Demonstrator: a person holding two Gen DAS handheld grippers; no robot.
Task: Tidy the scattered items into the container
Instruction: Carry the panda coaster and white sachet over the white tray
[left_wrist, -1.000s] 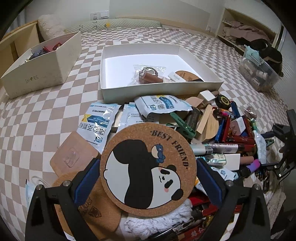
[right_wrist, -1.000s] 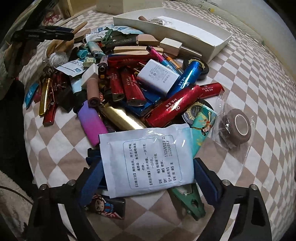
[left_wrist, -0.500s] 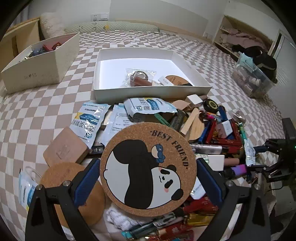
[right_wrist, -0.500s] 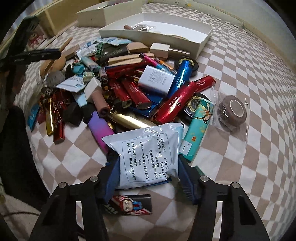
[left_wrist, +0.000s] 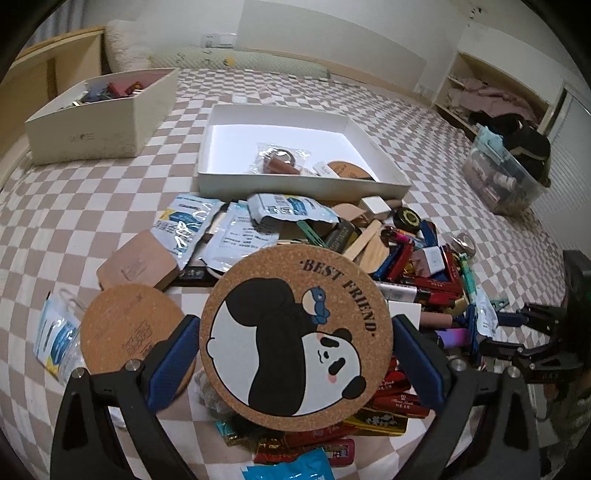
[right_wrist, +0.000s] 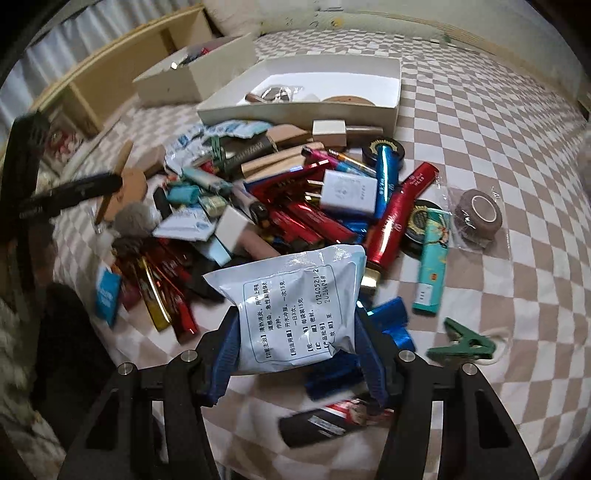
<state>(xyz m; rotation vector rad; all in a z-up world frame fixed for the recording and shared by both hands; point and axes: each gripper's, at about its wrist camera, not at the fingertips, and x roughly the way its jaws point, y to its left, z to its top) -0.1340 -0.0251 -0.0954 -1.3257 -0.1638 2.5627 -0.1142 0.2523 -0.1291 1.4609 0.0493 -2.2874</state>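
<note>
Left wrist view: left gripper (left_wrist: 295, 343) pointed steeply down over the clutter pile (left_wrist: 388, 266), fingers spread wide and clamped on the rim of a round cork panda coaster (left_wrist: 295, 338), held clear of the pile. White tray (left_wrist: 295, 186) sat just beyond the pile's far edge. Right gripper (right_wrist: 295, 332) tilted down at the pile's near edge, fingers drawn in tight on a pale blue medicine sachet (right_wrist: 291, 306), pinched from both sides.
</note>
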